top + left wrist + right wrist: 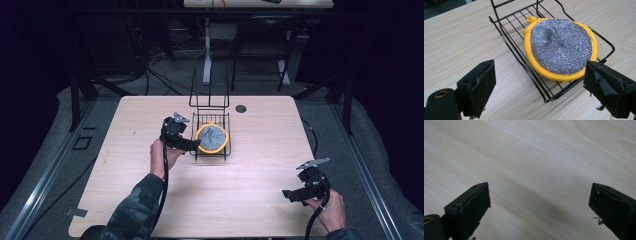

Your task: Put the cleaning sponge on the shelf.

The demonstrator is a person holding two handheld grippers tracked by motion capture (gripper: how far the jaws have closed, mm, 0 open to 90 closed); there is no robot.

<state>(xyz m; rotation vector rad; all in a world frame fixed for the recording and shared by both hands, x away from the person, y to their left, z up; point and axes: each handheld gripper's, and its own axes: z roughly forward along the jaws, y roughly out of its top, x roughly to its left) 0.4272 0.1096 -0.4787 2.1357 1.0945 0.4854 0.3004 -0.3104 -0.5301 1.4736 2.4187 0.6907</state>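
**High view: left gripper poised at the scourer in the rack**

High view shows the round yellow-rimmed steel-mesh scouring pad (212, 138) lying in the black wire rack (223, 120) mid-worktop. The left gripper (537, 87) hovers just beside the rack's near corner, fingers spread wide, holding nothing.

If a pick-up is meant, one finger should probably pass over the wire edge and bite the yellow rim.

The pad is circular, with no long axis; its small loop (532, 19) points away from the left gripper.

The right gripper (540, 212) hangs over bare light wooden worktop (260, 190), fingers spread.
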